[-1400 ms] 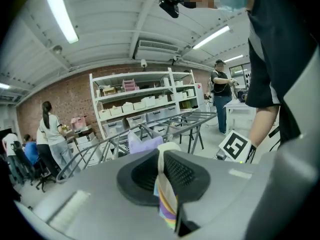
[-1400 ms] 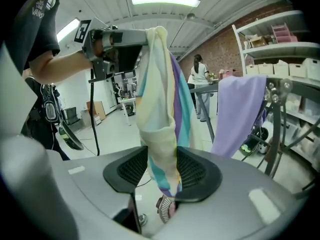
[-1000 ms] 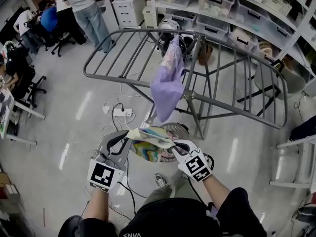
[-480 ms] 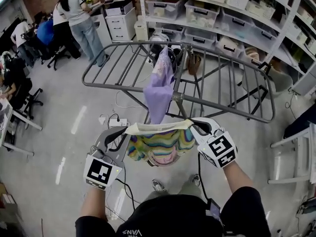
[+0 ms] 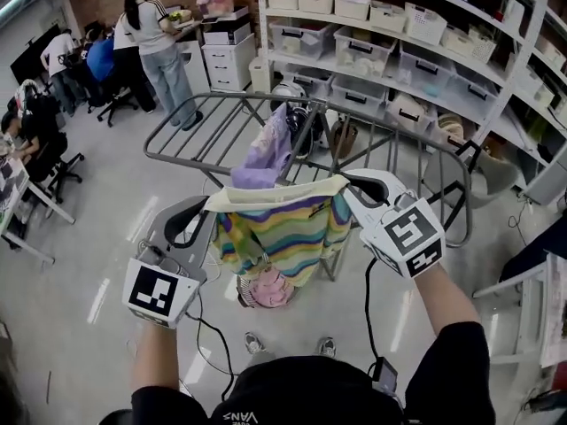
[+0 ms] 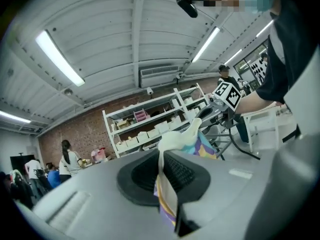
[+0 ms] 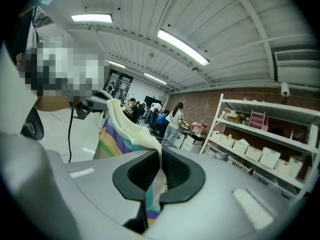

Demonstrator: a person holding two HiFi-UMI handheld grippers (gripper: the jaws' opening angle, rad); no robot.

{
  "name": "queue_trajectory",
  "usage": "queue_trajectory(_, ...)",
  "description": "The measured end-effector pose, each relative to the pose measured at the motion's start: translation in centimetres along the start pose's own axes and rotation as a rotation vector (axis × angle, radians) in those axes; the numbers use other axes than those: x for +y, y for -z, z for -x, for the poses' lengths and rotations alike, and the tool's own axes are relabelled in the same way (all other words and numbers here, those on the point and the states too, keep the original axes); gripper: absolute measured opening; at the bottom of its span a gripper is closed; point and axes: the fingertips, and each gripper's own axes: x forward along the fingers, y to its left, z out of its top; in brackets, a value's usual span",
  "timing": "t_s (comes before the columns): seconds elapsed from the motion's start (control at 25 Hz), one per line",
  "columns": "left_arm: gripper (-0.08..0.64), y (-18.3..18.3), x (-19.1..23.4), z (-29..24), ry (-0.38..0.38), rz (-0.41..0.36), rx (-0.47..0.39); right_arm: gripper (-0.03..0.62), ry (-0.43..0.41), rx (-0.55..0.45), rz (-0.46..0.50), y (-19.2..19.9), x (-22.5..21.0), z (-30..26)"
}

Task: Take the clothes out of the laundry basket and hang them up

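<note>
- Two grippers are in play: the left gripper (image 5: pixel 215 209) and the right gripper (image 5: pixel 347 184), one in each hand.
- Two garments show: one striped garment (image 5: pixel 285 234) stretched between the grippers, and one purple garment (image 5: pixel 263 159) draped over a bar of the rack.
- There is one grey drying rack (image 5: pixel 197 120), standing on the floor just beyond the held garment.
- One person stands (image 5: pixel 161 44) at the back left near the drawers, and several others sit at desks along the left edge.
- Only the head view shows the whole spread: the striped garment hangs in the air by its cream top edge, held level at both ends, in front of the rack and not touching it.
- The left gripper view shows what the head view cannot: the fingers (image 6: pixel 186 173) clenched on the cream edge, with striped cloth bunched below. It also catches the right gripper's marker cube (image 6: pixel 228 94) across the cloth.
- The right gripper view likewise shows its fingers (image 7: pixel 176 173) clamped on the cream edge, with the cloth running away to the left. It also shows the storage shelves (image 7: pixel 260 154) against a brick wall.
</note>
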Motion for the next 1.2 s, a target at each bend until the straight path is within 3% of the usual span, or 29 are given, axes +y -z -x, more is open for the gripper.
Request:
queue_trajectory(0.28,0.018,-7.5,-3.3,-2.2,-0.118,-0.074,-0.014,0.015,-0.027,-0.063,0.129,-4.4,-7.8,4.5)
queue_trajectory(0.56,0.018,-13.3,-4.3,-5.7,-0.188,-0.106,-0.102,0.015,0.013,-0.090,0.161,-6.8,-14.3,5.6)
queue_trajectory(0.96,0.018,-18.6,-1.8,-11.9,-0.195,-0.125,-0.209,0.015,0.127,-0.147,0.136,-10.3,-22.2,2.5)
queue_trajectory(1.2,0.018,-19.1,0.8,-17.1,-0.162,-0.094,-0.252,0.016,0.194,-0.125,0.108,-10.4,-26.6,-1.6)
